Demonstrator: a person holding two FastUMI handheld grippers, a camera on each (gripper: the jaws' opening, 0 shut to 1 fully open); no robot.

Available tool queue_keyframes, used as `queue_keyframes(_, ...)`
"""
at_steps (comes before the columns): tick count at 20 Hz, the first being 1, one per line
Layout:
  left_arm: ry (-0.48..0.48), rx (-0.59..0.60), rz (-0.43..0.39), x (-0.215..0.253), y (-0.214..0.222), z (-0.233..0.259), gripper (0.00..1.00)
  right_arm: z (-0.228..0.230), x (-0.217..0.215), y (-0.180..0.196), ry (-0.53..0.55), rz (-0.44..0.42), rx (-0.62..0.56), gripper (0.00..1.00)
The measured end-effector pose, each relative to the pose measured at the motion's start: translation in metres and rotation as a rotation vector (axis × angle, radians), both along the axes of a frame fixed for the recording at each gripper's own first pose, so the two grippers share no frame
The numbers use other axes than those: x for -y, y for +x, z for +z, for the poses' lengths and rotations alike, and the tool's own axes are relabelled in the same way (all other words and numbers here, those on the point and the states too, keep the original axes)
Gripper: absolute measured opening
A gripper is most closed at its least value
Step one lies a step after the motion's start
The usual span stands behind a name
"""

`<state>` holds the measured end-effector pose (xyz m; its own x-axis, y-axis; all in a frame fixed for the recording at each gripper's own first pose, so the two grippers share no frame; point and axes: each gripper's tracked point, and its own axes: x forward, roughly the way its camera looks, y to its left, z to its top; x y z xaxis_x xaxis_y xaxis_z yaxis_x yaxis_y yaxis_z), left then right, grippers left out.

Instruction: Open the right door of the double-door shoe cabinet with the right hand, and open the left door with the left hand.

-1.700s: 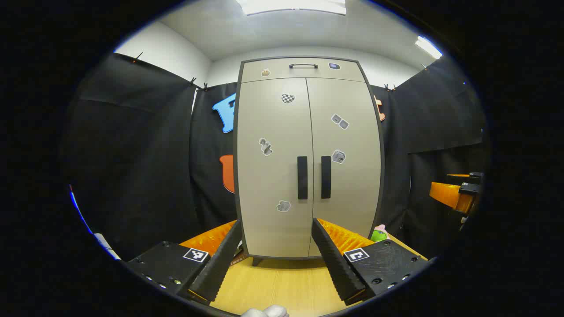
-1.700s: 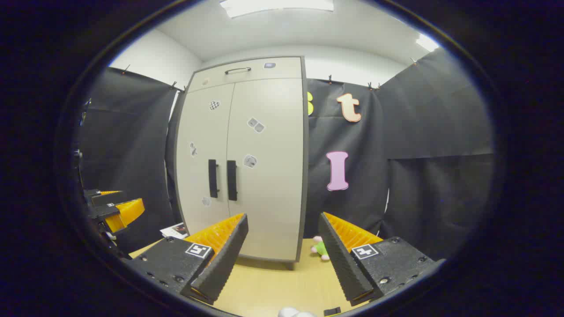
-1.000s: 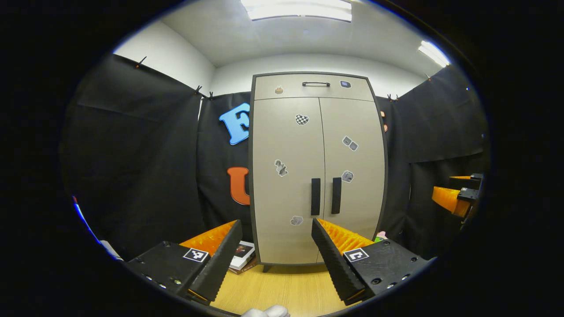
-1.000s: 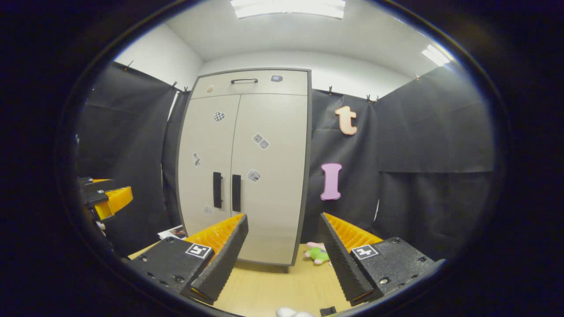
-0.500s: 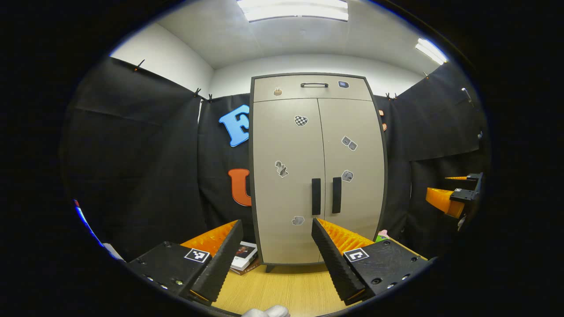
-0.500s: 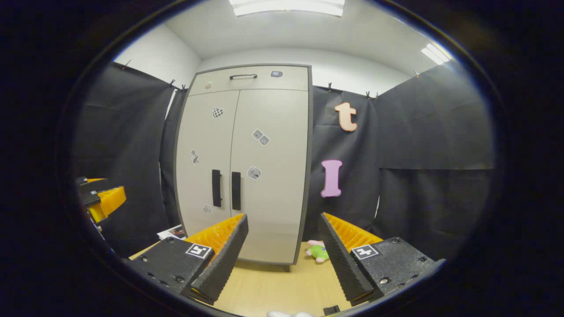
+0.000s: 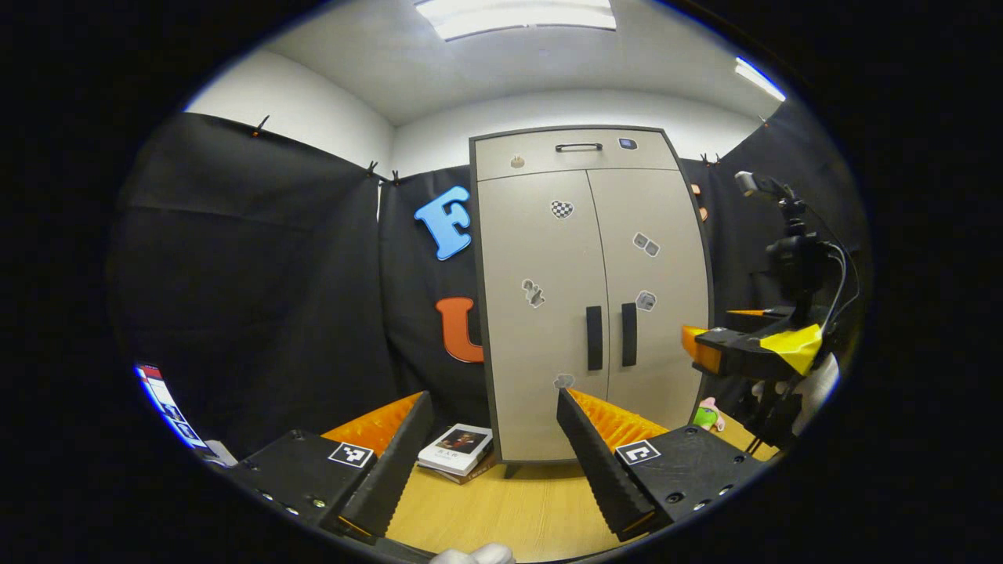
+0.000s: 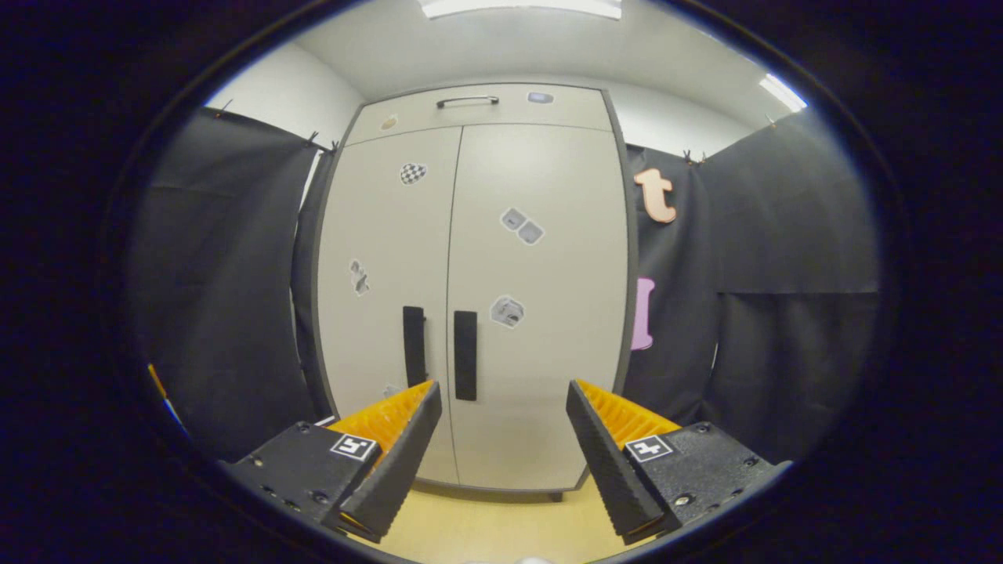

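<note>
my right claw (image 8: 501, 462) was spread wide, gripping nothing, facing the tall beige double-door shoe cabinet (image 8: 470, 298) from near. the black vertical handle of the right door (image 8: 465, 355) sat just above and between its fingers, apart from them. my left claw (image 7: 490, 462) was likewise spread and empty, farther back from the cabinet (image 7: 592, 290). both doors were shut, the left door's black handle (image 7: 595, 338) untouched. in the left gripper view the right claw (image 7: 705, 348) hung beside the cabinet's right edge. a small stack of books (image 7: 458, 450) lay on the pale wooden worktop (image 7: 509, 509) by the cabinet's left foot, a green and pink plush toy (image 7: 709, 415) at its right.
</note>
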<state>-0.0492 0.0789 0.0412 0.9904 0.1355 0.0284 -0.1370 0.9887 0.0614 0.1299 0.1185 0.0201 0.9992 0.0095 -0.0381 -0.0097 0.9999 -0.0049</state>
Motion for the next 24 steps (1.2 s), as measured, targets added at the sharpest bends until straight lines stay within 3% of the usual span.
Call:
queue_keyframes(8, -0.011, -0.020, 0.113, -0.025, -0.009, -0.006, 0.96, -0.021, -0.025, 0.107, 0.032, -0.026, -0.057, 0.94)
queue_keyframes(13, -0.025, -0.036, 0.151, -0.027, -0.003, -0.009, 0.96, -0.028, -0.031, 0.149, 0.050, -0.022, -0.094, 0.86)
queue_keyframes(21, -0.030, -0.037, 0.170, -0.030, -0.001, -0.008, 0.96, -0.034, -0.038, 0.177, 0.072, -0.037, -0.128, 0.60)
queue_keyframes(24, -0.037, -0.038, 0.181, -0.031, -0.001, -0.008, 0.96, -0.037, -0.041, 0.180, 0.089, -0.033, -0.130, 0.39)
